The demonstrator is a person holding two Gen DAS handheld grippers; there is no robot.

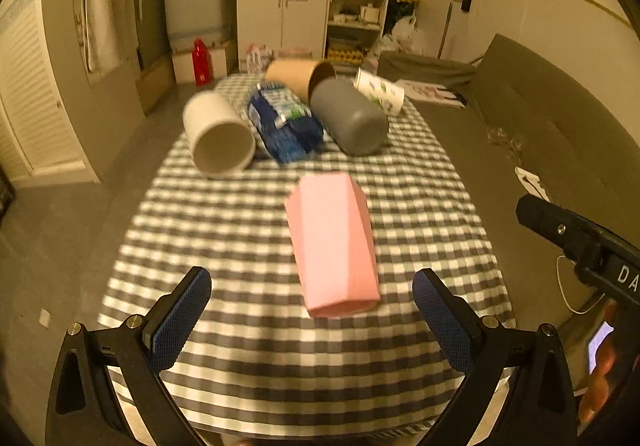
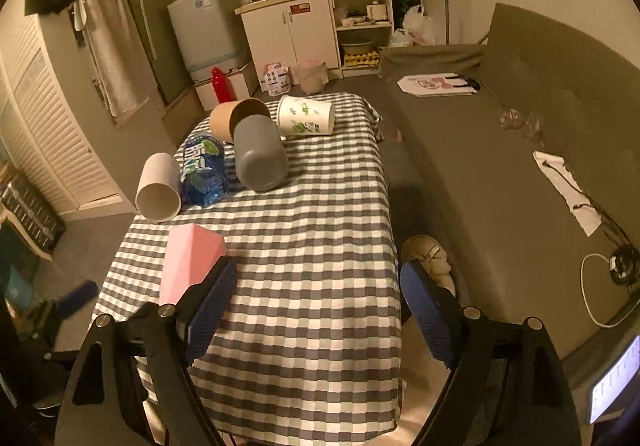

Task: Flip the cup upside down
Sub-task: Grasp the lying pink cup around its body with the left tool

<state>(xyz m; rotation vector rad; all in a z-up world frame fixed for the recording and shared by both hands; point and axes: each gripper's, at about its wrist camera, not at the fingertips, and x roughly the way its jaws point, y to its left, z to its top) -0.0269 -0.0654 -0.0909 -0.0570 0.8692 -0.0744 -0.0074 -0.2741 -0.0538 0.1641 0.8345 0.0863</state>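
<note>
A pink faceted cup (image 1: pixel 334 244) lies on its side on the checkered table (image 1: pixel 240 230), just ahead of my left gripper (image 1: pixel 312 310), which is open and empty. It also shows in the right wrist view (image 2: pixel 188 260), partly behind my left finger. My right gripper (image 2: pixel 318 300) is open and empty over the table's near right part. Farther back lie a white cup (image 1: pixel 218 135), a grey cup (image 1: pixel 348 117), a brown paper cup (image 1: pixel 300 75) and a white patterned cup (image 1: pixel 380 90), all on their sides.
A blue crumpled bottle (image 1: pixel 284 121) lies between the white and grey cups. A grey sofa (image 2: pixel 520 173) runs along the table's right side with a cable (image 2: pixel 592 286) and papers on it. Cabinets and a small fridge stand at the back.
</note>
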